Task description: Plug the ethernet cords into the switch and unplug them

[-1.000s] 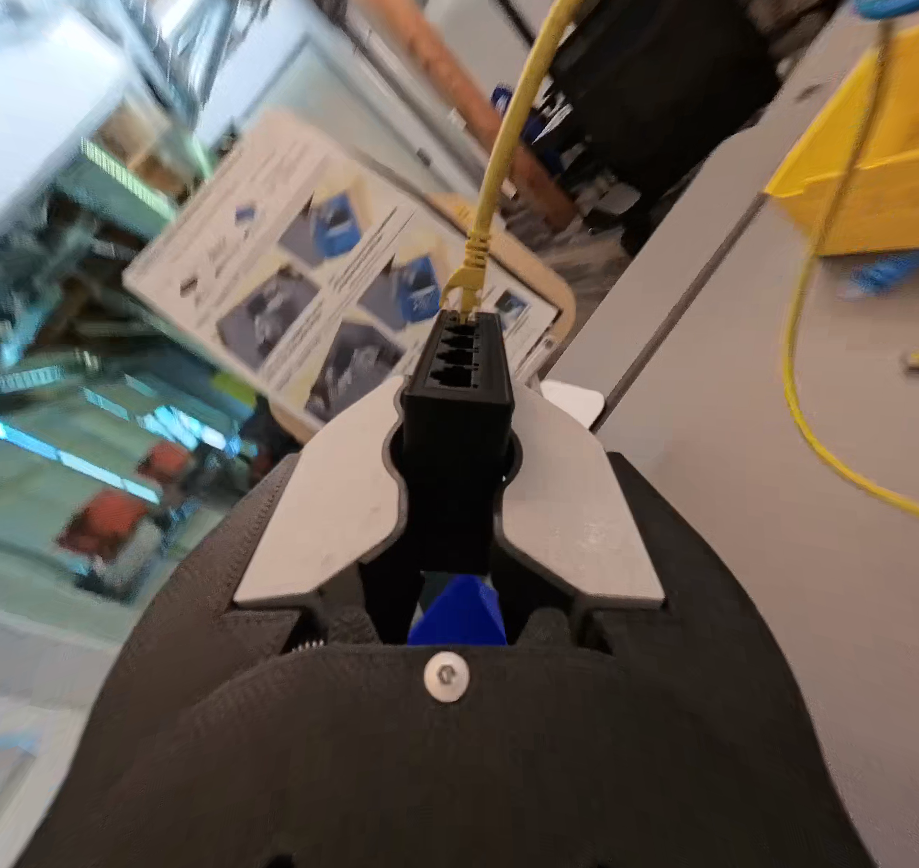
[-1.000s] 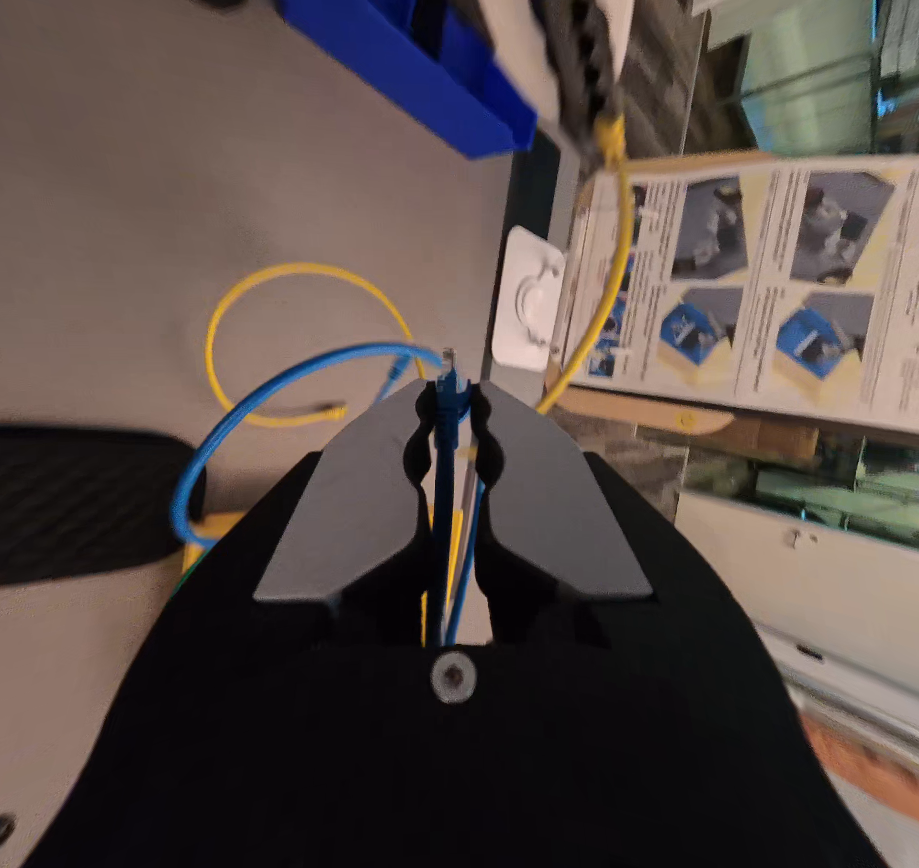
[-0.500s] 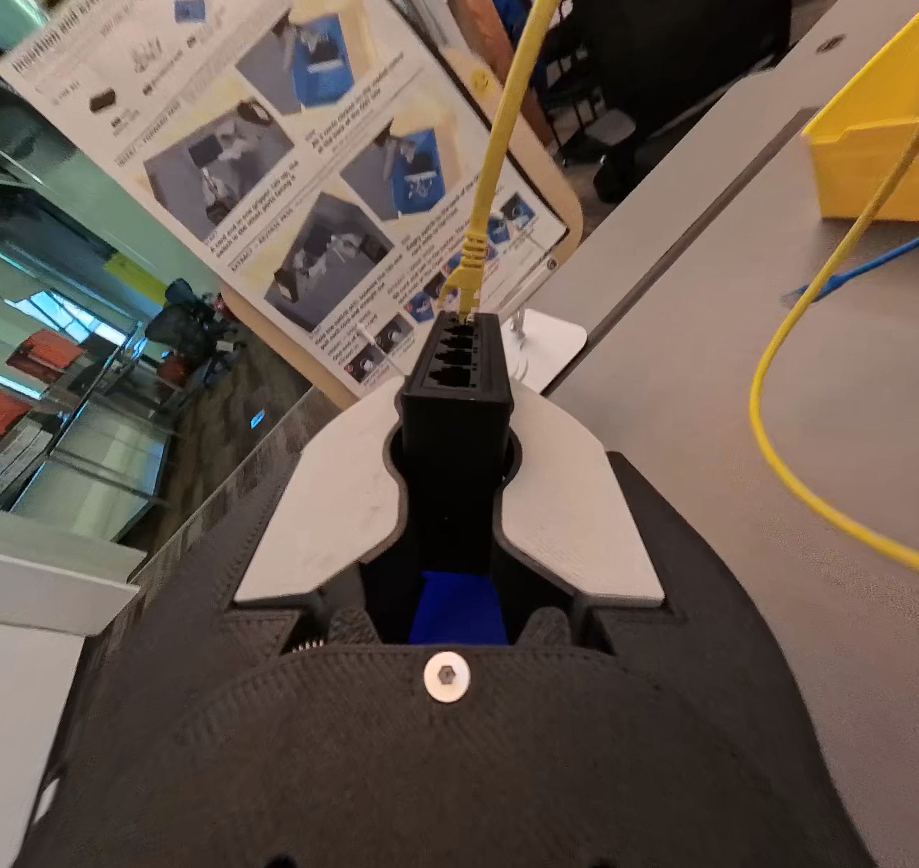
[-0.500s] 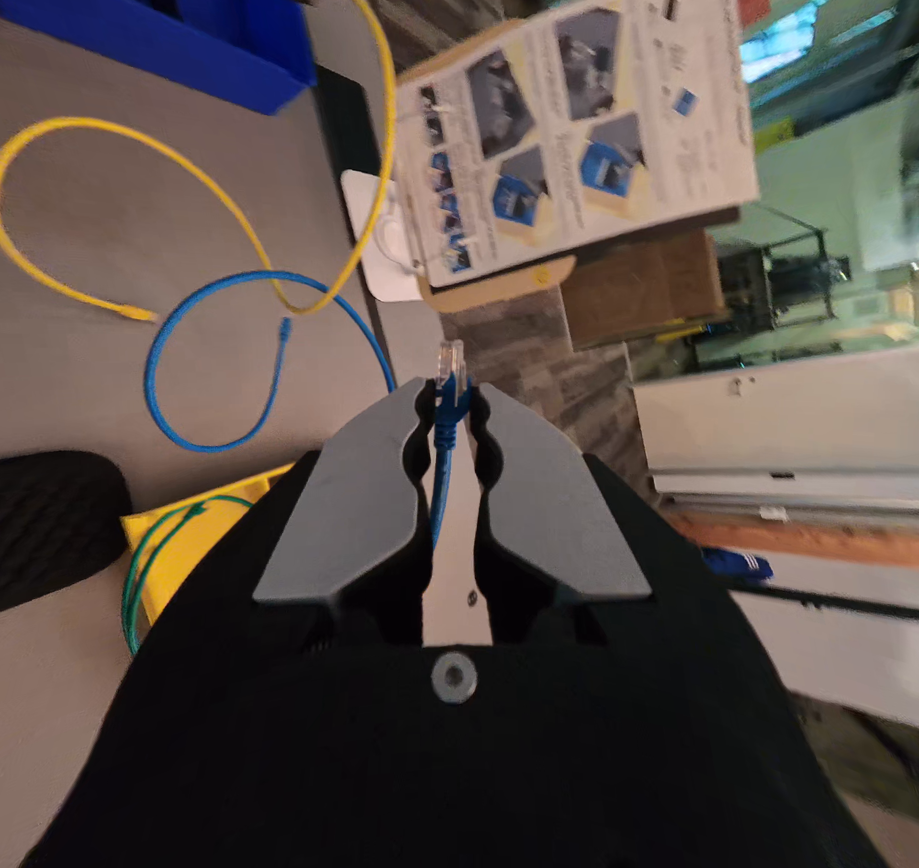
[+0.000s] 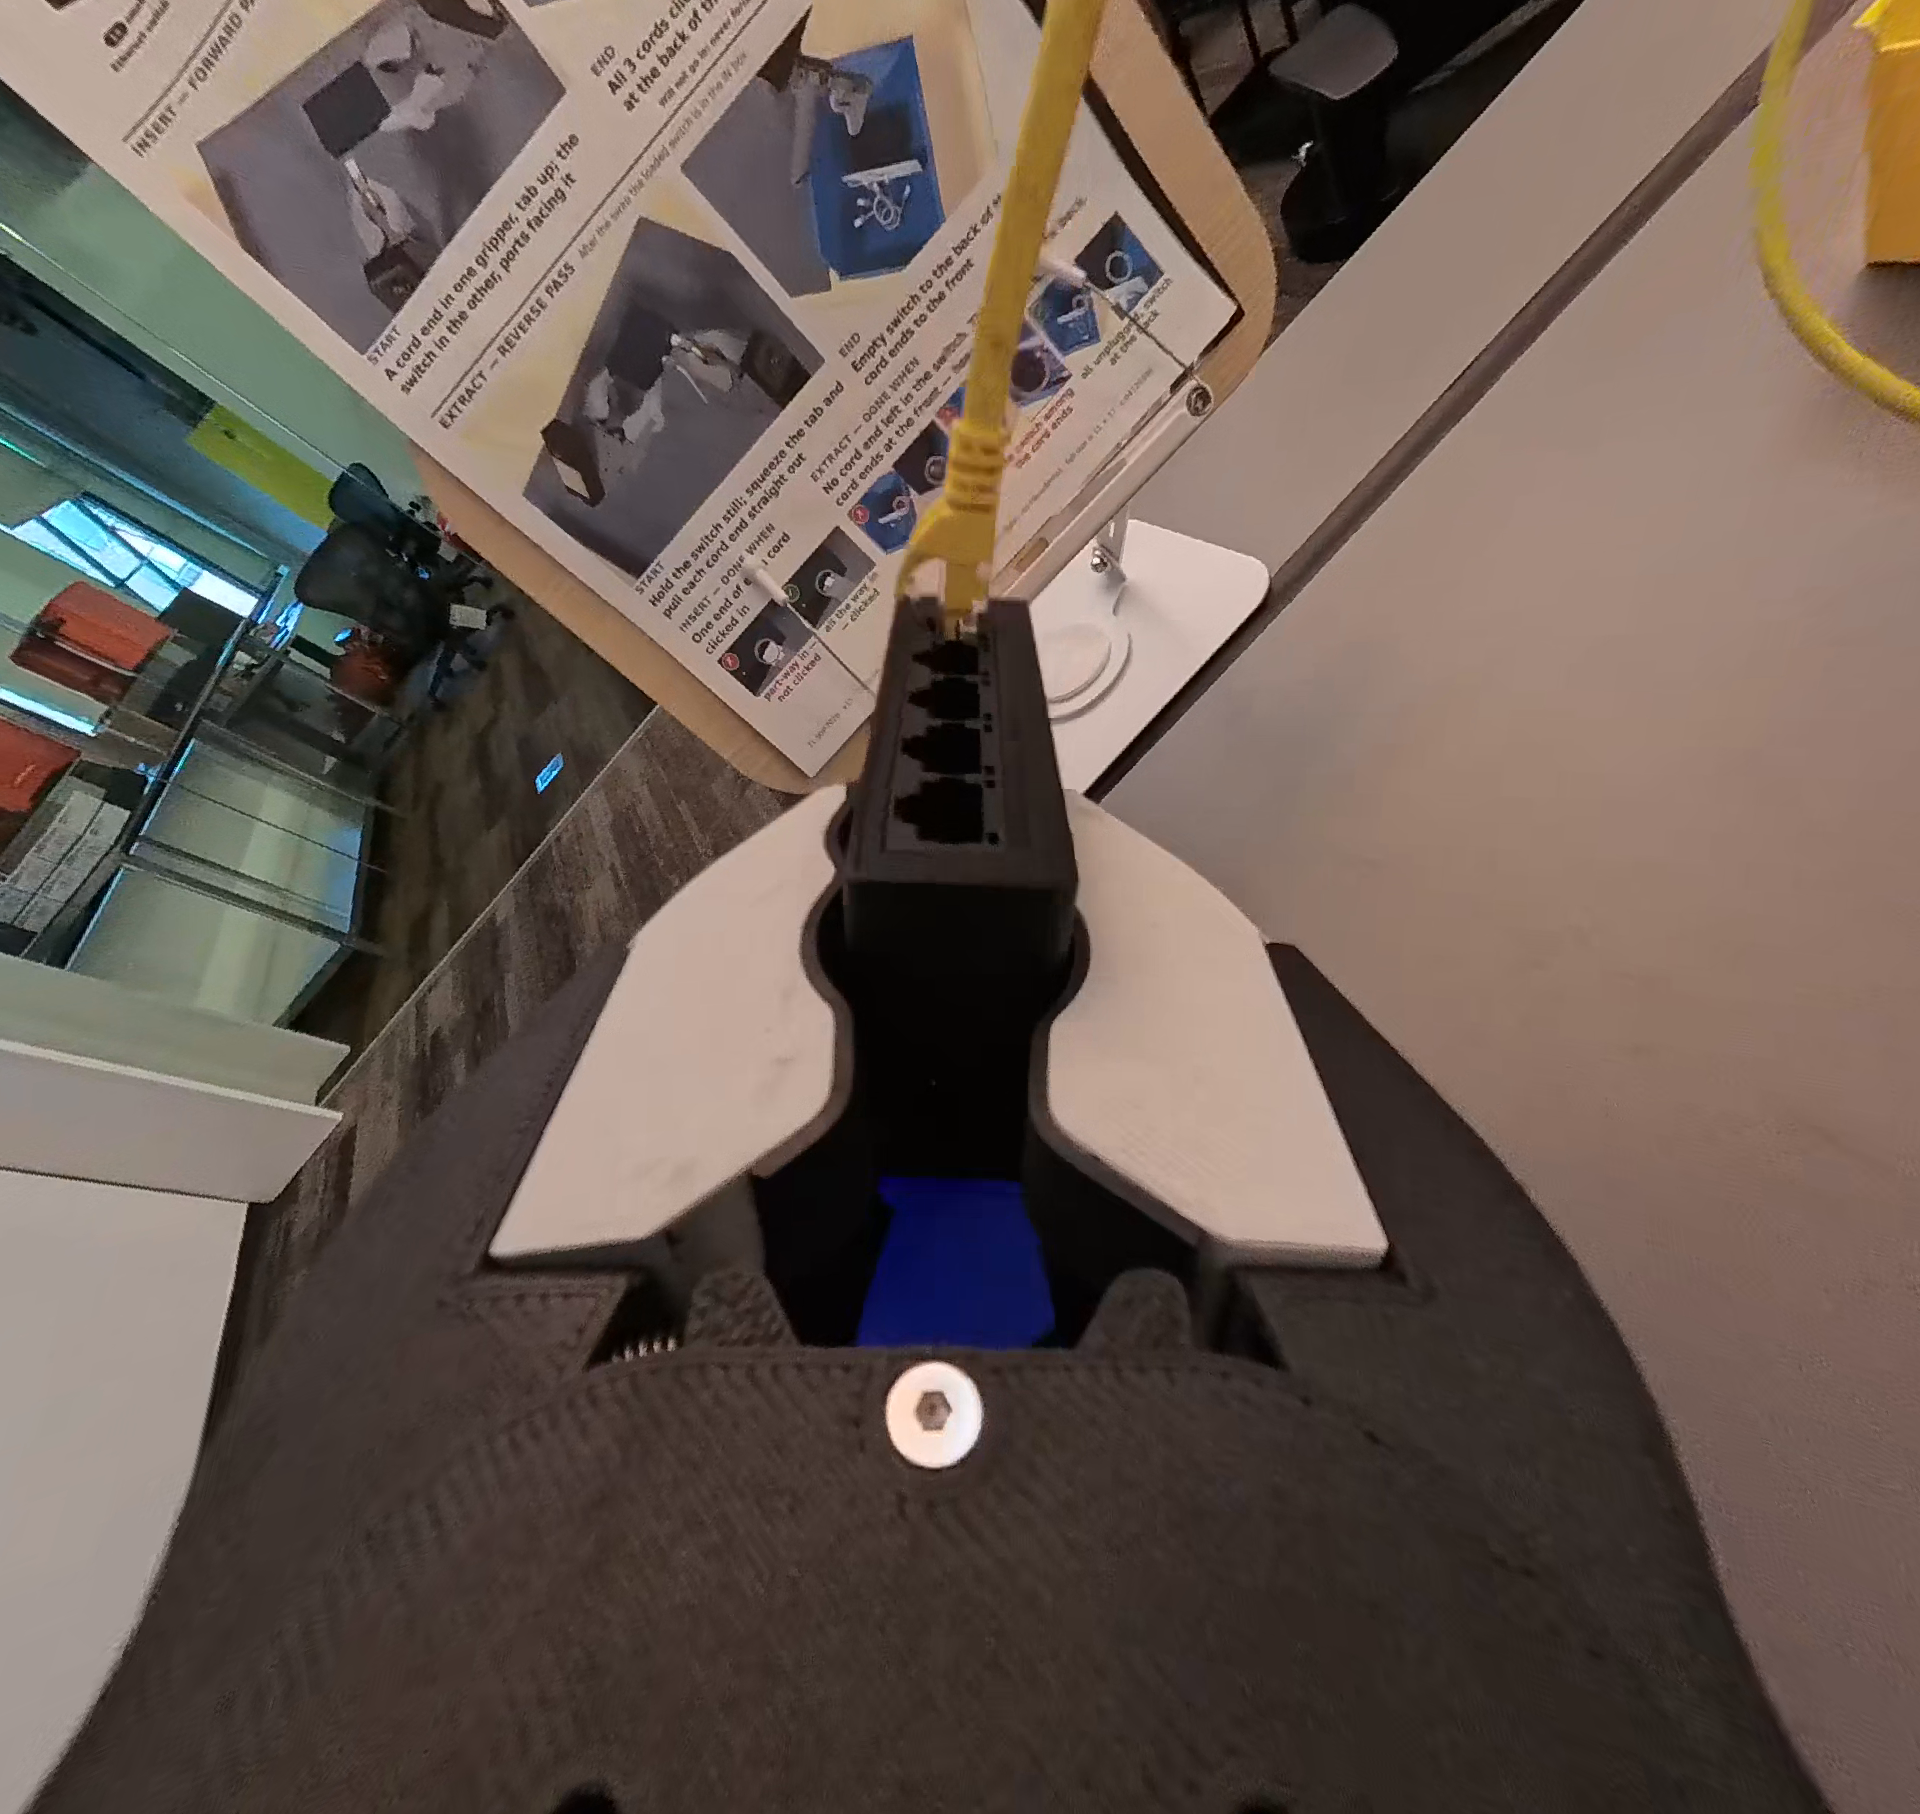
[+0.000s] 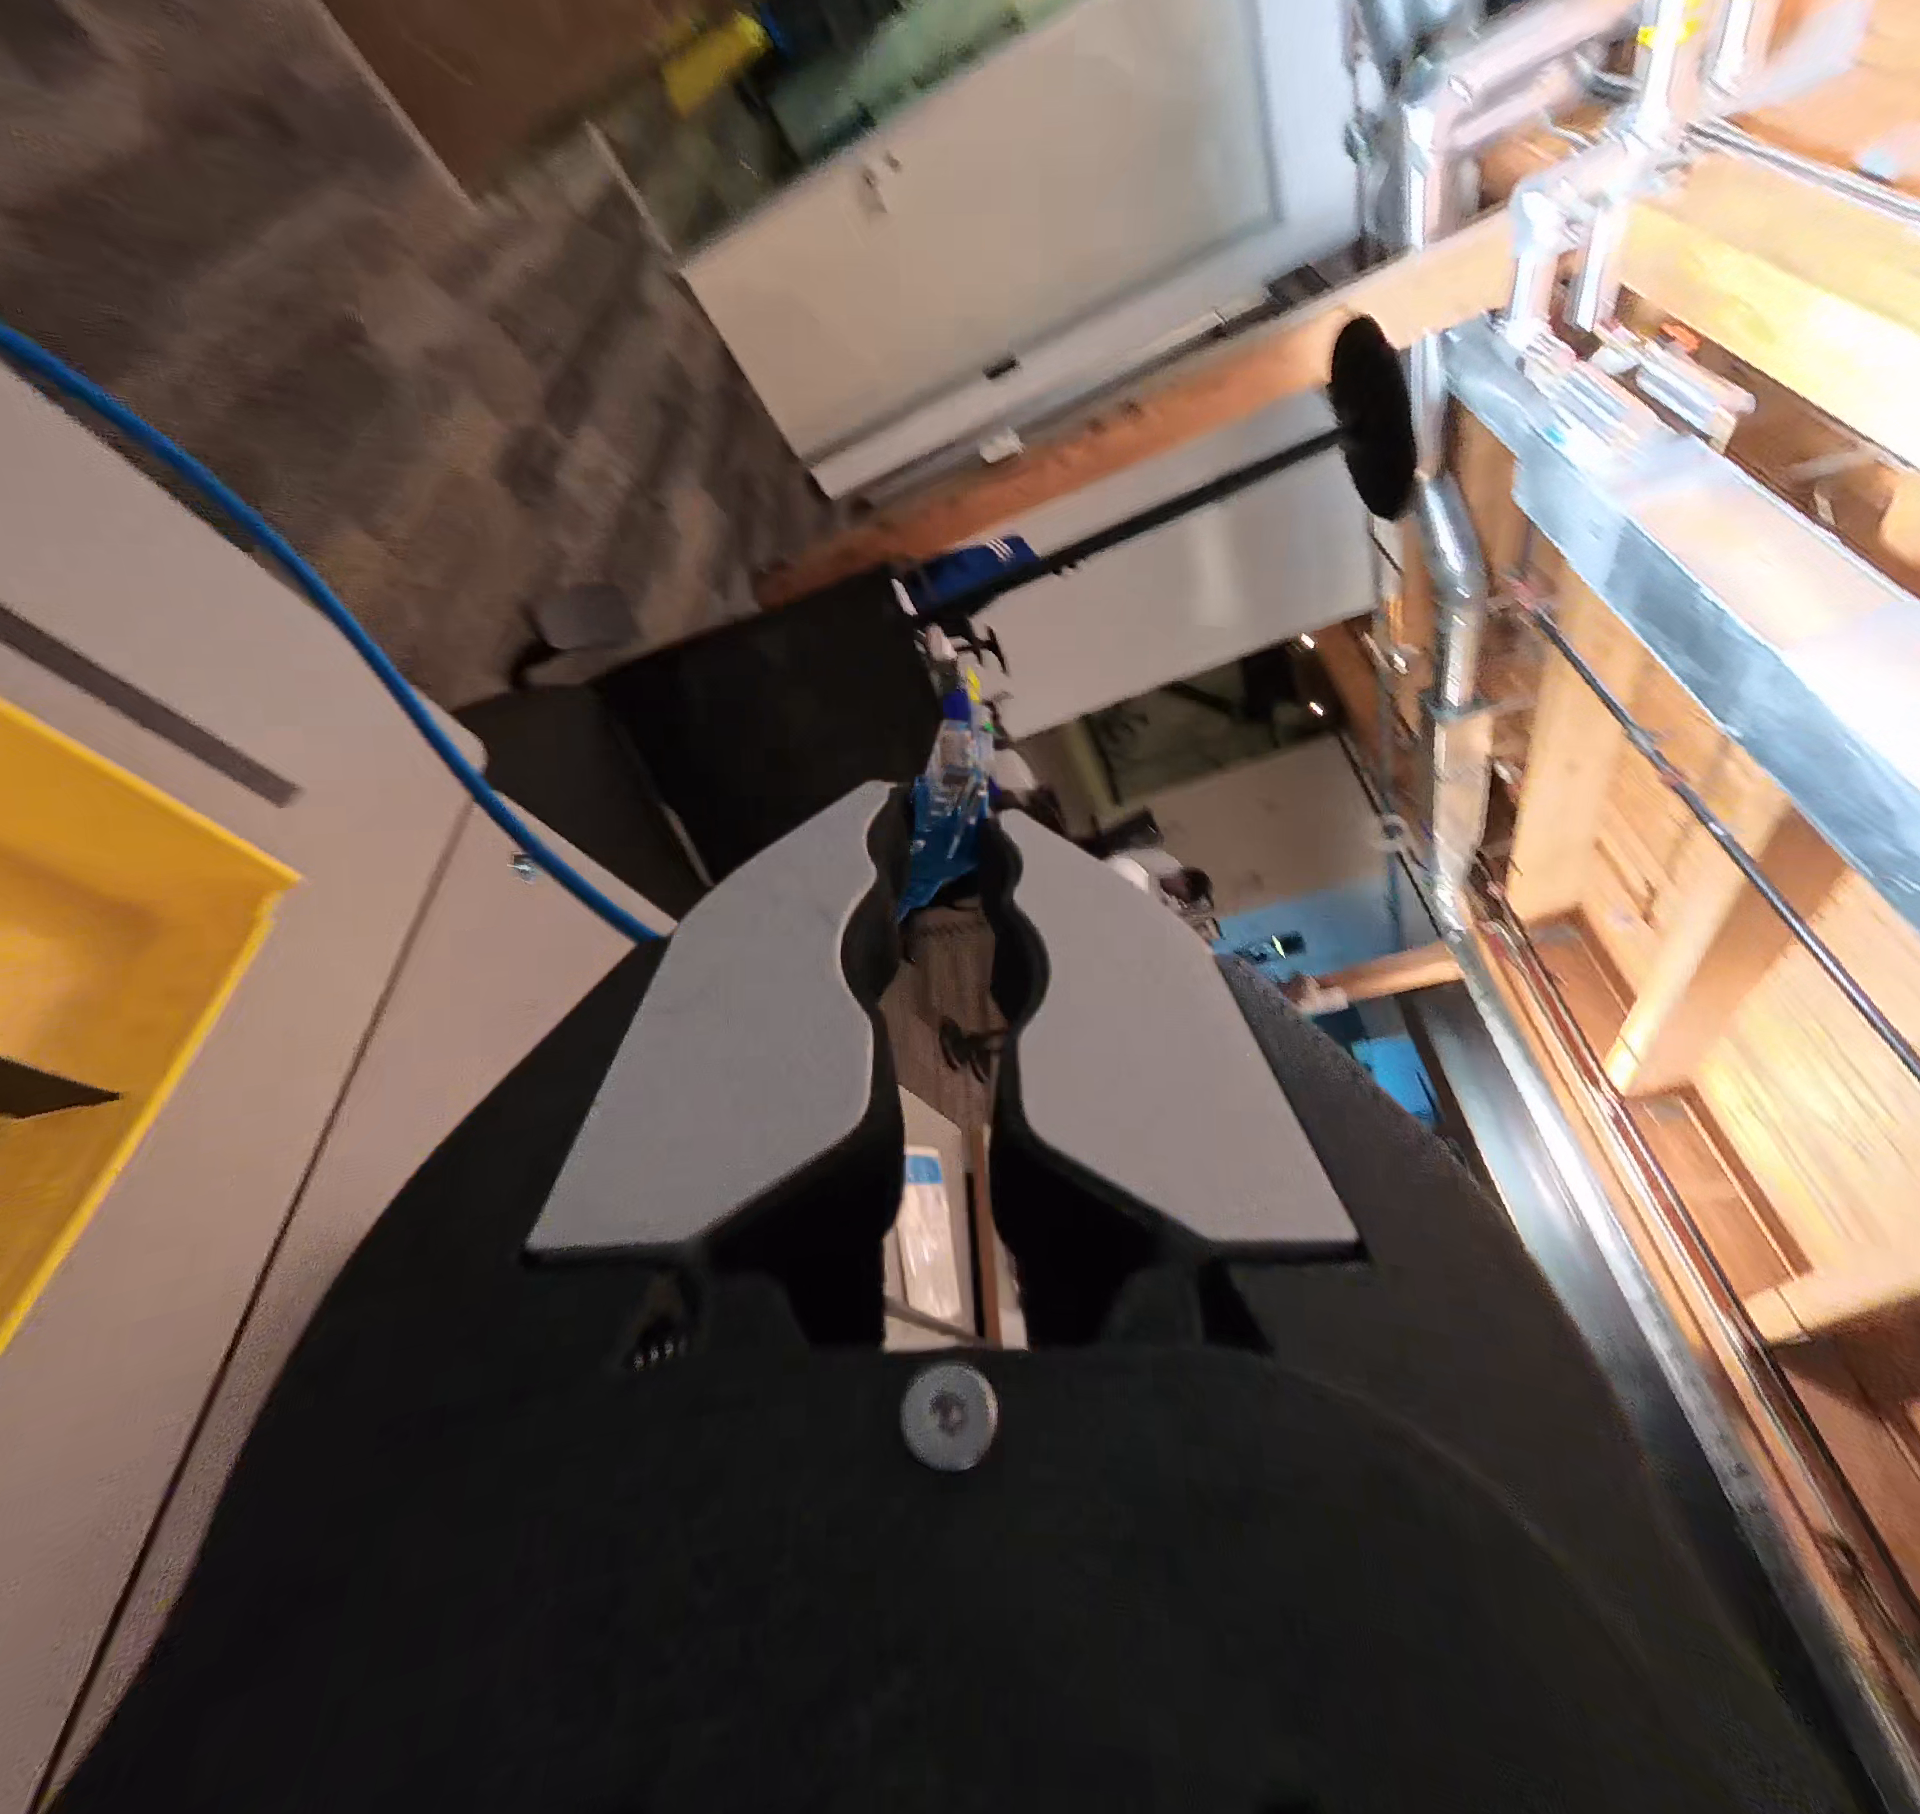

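One yellow cord point(image 5: 1023, 237) occupies the farthest port of the black switch point(image 5: 956, 808), which the left gripper point(image 5: 956, 891) clamps at frame centre, its port row running away from the camera. The right gripper point(image 6: 951, 829) pinches the blue cord point(image 6: 301, 569) just behind its clear plug point(image 6: 958, 741), which points forward; the switch is absent from this view, so the plug's bearing to the four free ports cannot be judged.
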Tool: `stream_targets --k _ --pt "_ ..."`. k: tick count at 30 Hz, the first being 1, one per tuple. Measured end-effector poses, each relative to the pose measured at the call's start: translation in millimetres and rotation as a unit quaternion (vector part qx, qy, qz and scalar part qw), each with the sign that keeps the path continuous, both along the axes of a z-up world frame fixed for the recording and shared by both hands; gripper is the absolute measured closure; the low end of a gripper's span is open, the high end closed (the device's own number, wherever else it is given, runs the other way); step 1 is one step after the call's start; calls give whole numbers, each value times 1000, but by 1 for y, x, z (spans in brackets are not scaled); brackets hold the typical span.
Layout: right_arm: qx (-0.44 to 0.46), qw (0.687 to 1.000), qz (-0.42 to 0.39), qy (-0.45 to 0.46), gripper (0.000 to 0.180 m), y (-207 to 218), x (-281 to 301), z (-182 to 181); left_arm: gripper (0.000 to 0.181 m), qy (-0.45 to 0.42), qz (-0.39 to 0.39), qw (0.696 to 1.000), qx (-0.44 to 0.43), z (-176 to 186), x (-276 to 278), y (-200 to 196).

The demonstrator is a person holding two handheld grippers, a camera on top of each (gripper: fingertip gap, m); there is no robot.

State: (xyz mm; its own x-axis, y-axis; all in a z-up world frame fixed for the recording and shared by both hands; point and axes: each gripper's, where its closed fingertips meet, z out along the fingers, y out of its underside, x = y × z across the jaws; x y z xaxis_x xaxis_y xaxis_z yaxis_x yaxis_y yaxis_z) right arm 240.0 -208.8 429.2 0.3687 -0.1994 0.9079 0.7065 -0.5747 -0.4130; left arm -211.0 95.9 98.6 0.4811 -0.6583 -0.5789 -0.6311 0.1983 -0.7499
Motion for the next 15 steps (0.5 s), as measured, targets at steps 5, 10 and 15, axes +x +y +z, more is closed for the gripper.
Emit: stream_targets --k 5,10,15 --pt "49 997 -56 -30 166 -7 5 30 151 -5 21 1000 -9 0 -10 6" --pt "123 984 -106 -67 166 -17 -2 76 151 4 51 998 -27 -7 -26 18" --pt "186 970 -148 -53 166 -43 -1 117 151 -4 59 997 -48 -11 -35 26"
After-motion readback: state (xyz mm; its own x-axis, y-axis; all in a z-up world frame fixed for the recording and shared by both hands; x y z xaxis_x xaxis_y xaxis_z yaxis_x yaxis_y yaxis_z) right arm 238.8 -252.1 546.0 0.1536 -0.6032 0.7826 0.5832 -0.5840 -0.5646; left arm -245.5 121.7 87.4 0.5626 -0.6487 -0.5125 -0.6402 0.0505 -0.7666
